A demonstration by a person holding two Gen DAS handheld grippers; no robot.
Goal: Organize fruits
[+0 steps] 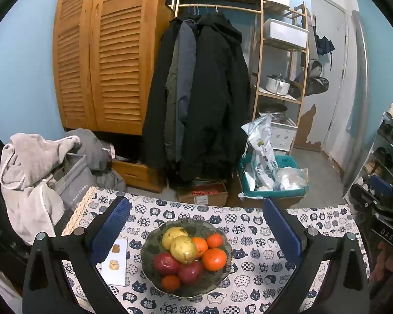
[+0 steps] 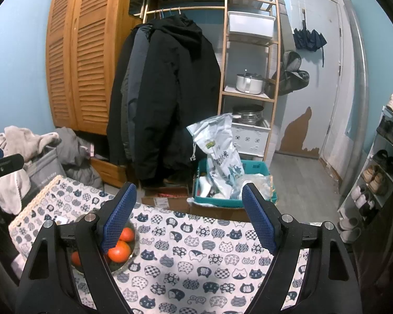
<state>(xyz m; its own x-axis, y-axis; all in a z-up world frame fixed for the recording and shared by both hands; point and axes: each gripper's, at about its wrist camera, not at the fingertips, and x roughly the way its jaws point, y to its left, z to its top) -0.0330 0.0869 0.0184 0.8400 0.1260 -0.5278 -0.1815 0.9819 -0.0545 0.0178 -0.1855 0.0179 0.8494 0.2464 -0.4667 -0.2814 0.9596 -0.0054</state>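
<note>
Left gripper (image 1: 196,225): jaws spread wide, empty, above the bowl.
Right gripper (image 2: 188,216): jaws wide apart, empty, over bare tabletop (image 2: 209,261).
Fruit (image 1: 188,253): all piled in the bowl (image 1: 222,274), mixed; the bowl sits at 9 o'clock of the right gripper.
White tray (image 1: 116,259): at the bowl's 9 o'clock, two small brown bits.
Progress: fruit gathered in one bowl; fits finished gathering or sorting-out pending.

Pale blue walls (image 1: 21,78). Louvred orange-brown wooden wardrobe (image 1: 104,60) upper left. Dark coats on a bamboo rail (image 1: 199,96) centre. Bamboo shelf rack (image 2: 249,78) right of centre; grey door (image 2: 317,73) far right, grey plank floor (image 2: 301,183) below.
</note>
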